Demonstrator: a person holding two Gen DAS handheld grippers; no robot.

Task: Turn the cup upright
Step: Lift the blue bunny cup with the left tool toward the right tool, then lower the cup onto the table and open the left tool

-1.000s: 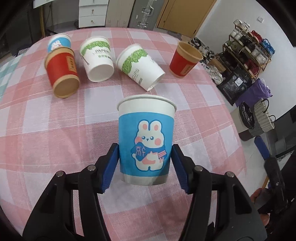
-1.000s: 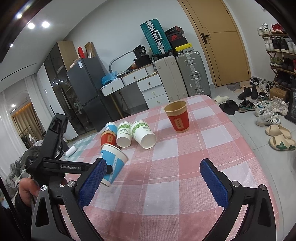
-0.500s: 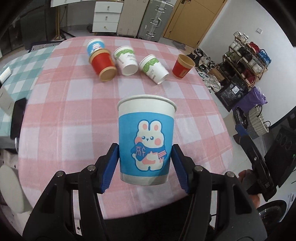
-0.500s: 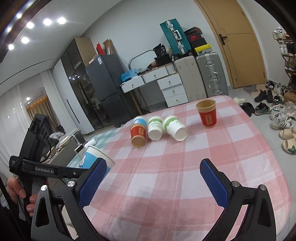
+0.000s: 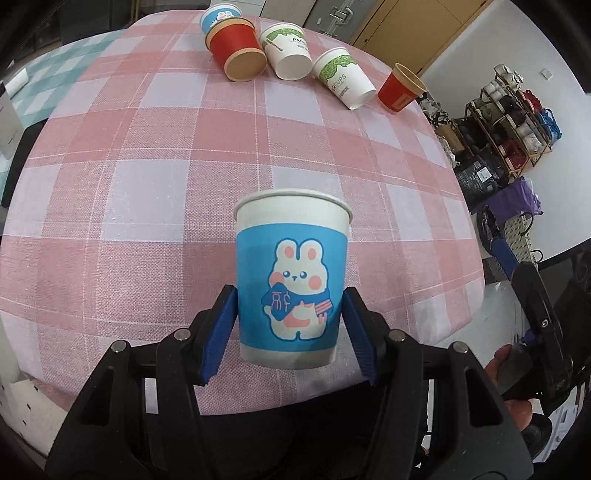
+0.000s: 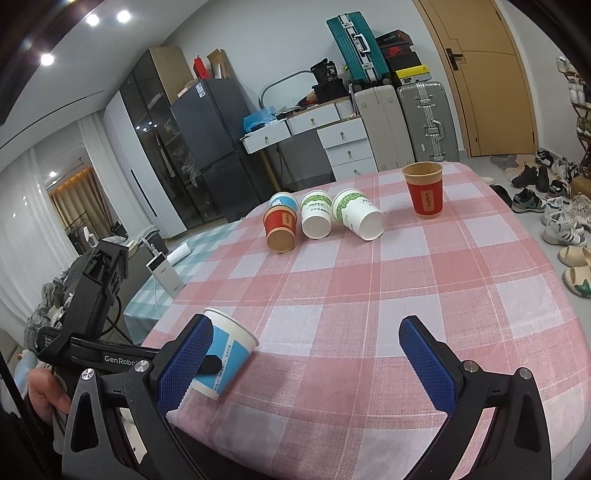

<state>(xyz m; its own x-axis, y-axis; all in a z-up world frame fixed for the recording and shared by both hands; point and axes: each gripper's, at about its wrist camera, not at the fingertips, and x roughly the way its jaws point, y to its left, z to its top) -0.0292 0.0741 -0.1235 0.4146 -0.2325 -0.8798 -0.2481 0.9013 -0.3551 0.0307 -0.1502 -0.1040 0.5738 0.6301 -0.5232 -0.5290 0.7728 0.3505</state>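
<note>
My left gripper [image 5: 290, 325] is shut on a blue paper cup with a white rabbit [image 5: 291, 280], mouth up, low over the near edge of the pink checked table [image 5: 147, 184]. The same cup [image 6: 227, 356] shows tilted at the table's near left corner in the right wrist view. My right gripper [image 6: 306, 365] is open and empty above the near table edge. Far back lie a red cup [image 5: 238, 50], two green-and-white cups [image 5: 288, 50] [image 5: 343, 79] and another blue rabbit cup [image 5: 219, 16] on their sides. A red cup [image 5: 400, 88] stands upright at the far right.
A shoe rack [image 5: 513, 118] and bags stand on the floor to the right of the table. A second table with a teal checked cloth [image 6: 162, 288] and a white power bank [image 6: 164, 275] is on the left. Suitcases, drawers and a fridge line the far wall.
My left gripper has come down and forward with the rabbit cup, from high off the table's near side to low over its near edge. The right gripper stayed open.
</note>
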